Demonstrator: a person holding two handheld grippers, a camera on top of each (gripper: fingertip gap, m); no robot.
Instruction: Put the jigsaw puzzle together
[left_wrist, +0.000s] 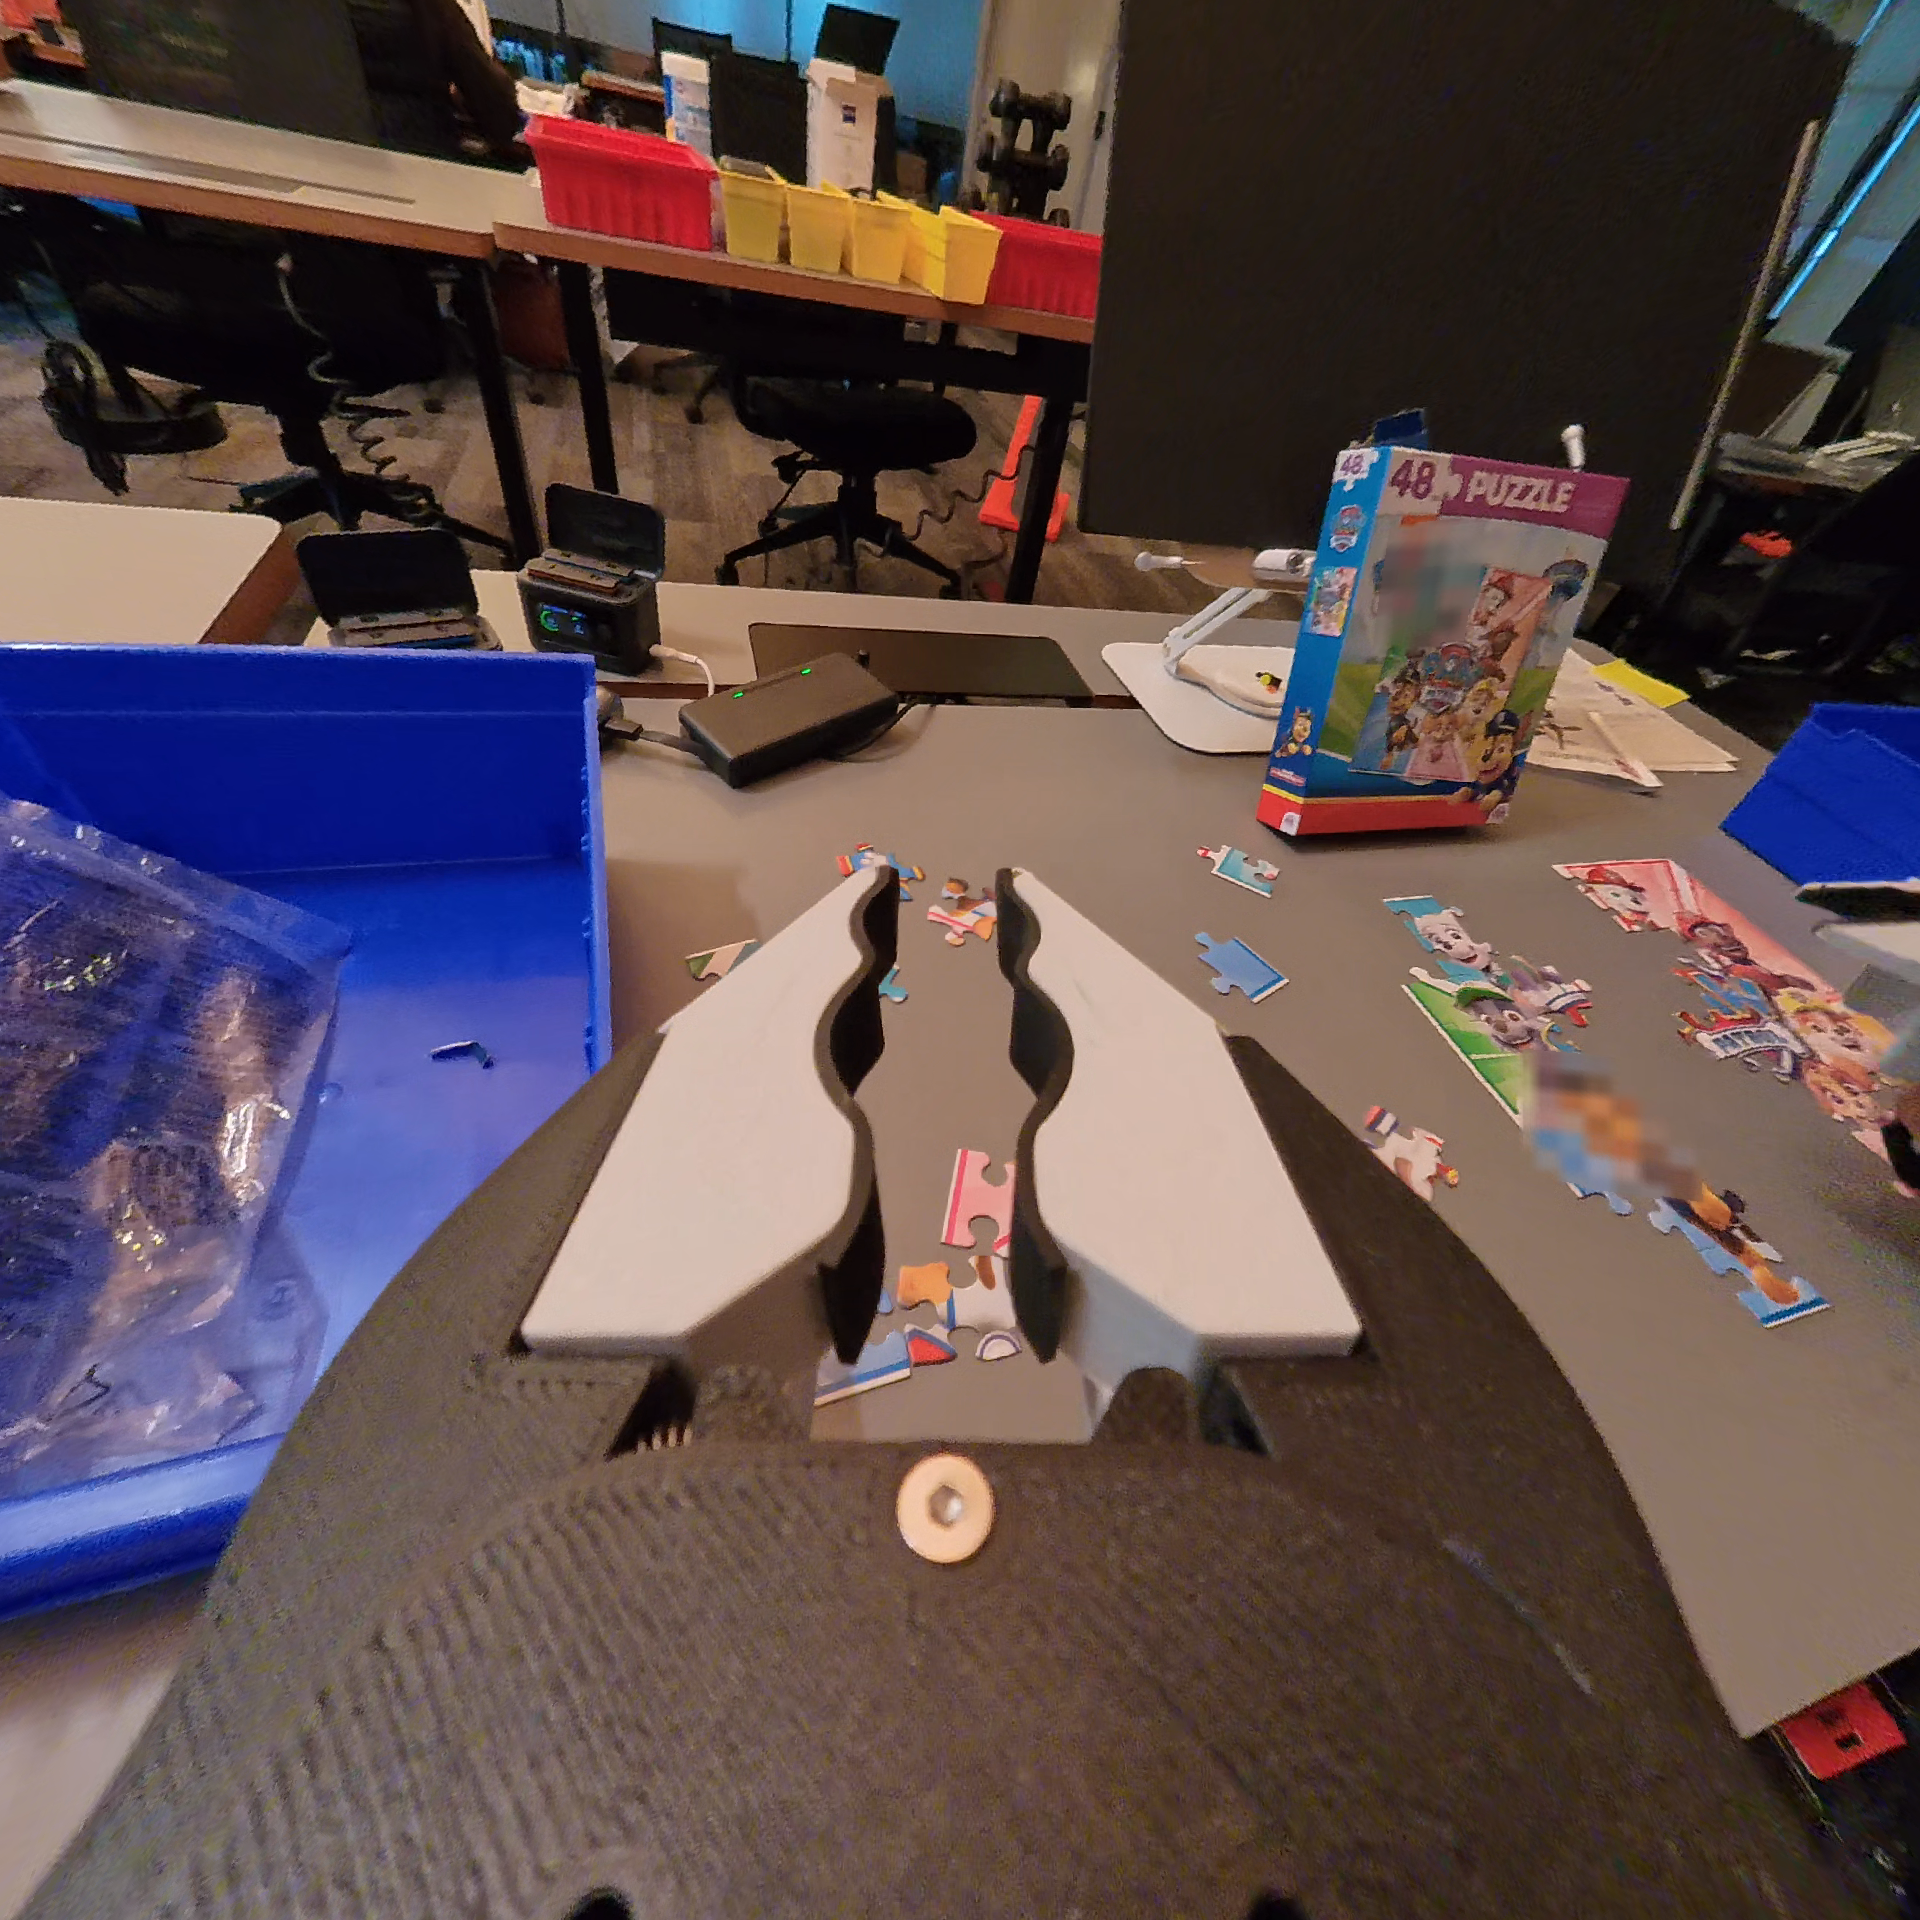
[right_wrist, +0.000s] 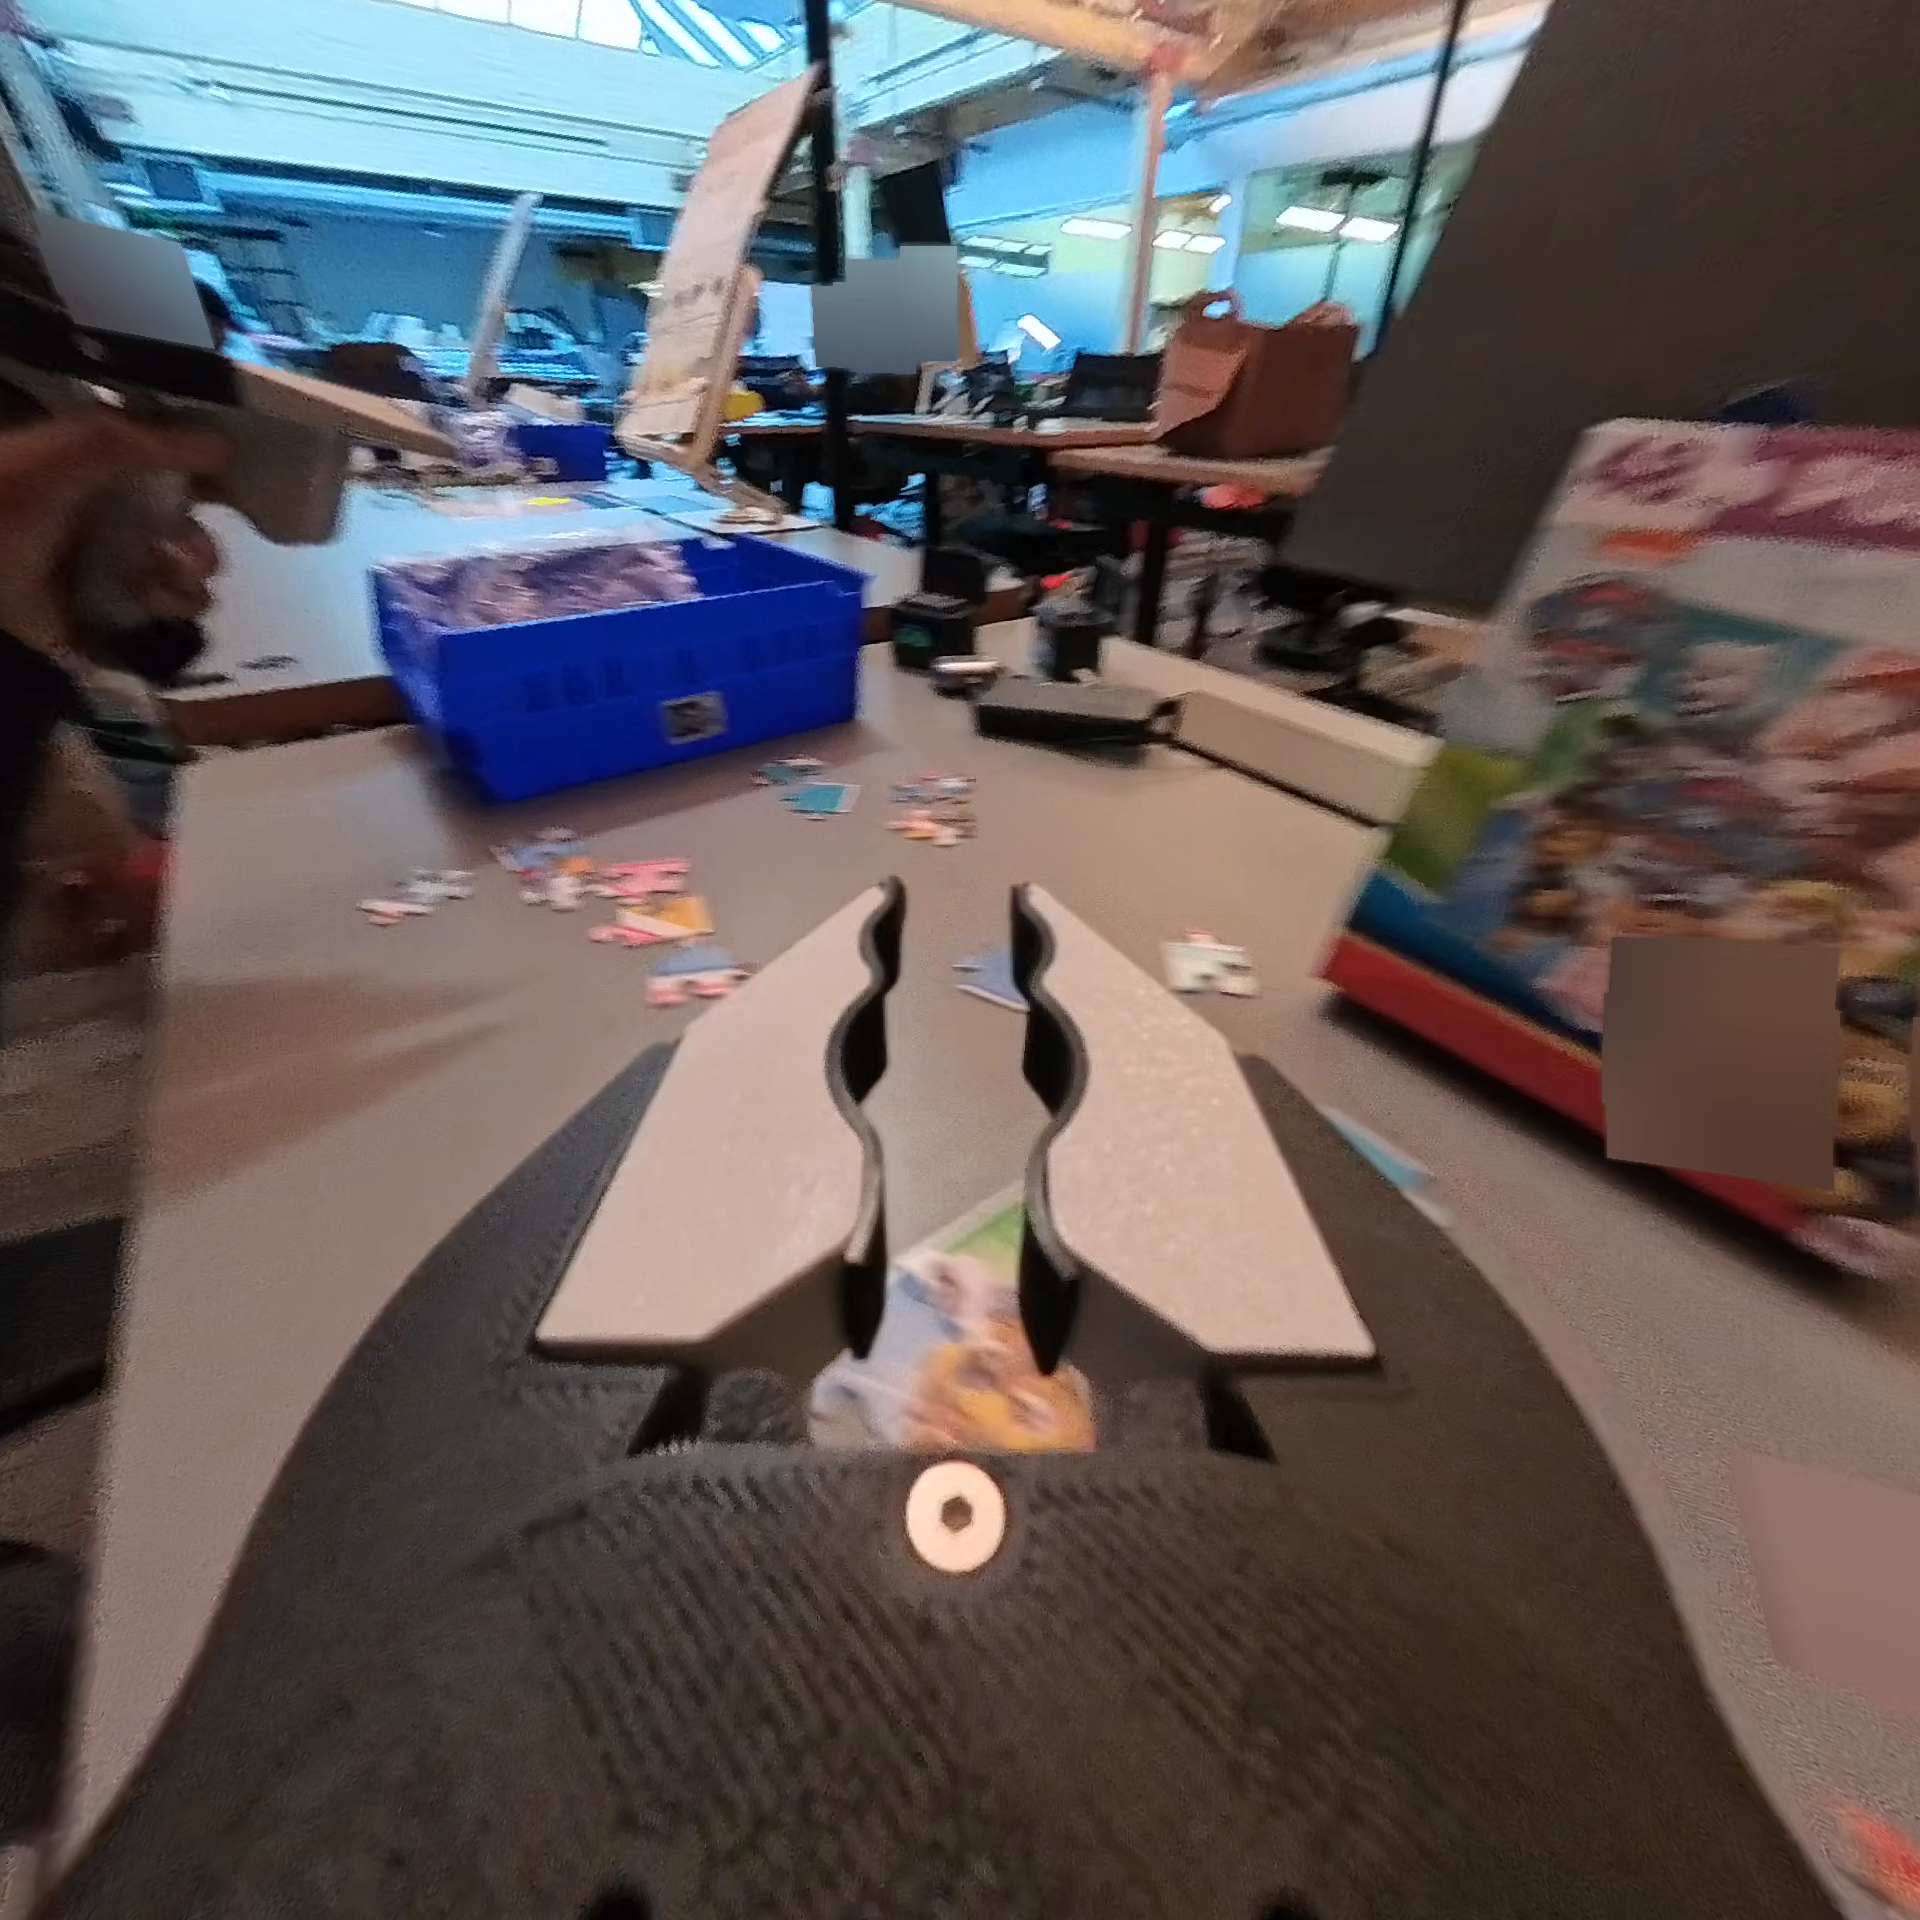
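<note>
My left gripper (left_wrist: 948, 883) is open and holds nothing, above a grey table (left_wrist: 1039, 769). A loose puzzle piece (left_wrist: 964, 912) lies on the table just past its fingertips, and more loose pieces (left_wrist: 982, 1195) lie under the fingers. Two partly joined puzzle sections (left_wrist: 1496, 977) (left_wrist: 1756, 997) lie to the right. My right gripper (right_wrist: 956, 899) is open and holds nothing, above the same table. A blue piece (right_wrist: 992, 977) lies by its right fingertip, a white piece (right_wrist: 1205, 966) farther right, and a joined section (right_wrist: 956, 1351) shows under the fingers. Its view is blurred.
A blue bin (left_wrist: 312, 810) with a clear plastic bag (left_wrist: 135, 1091) stands at the left; it also shows in the right wrist view (right_wrist: 623, 686). A puzzle box (left_wrist: 1444, 644) stands upright at the back right. A black power brick (left_wrist: 790, 712) lies behind. Another blue bin (left_wrist: 1839, 790) is at the right edge. The tips of one gripper are about 35 cm away from the tips of the other.
</note>
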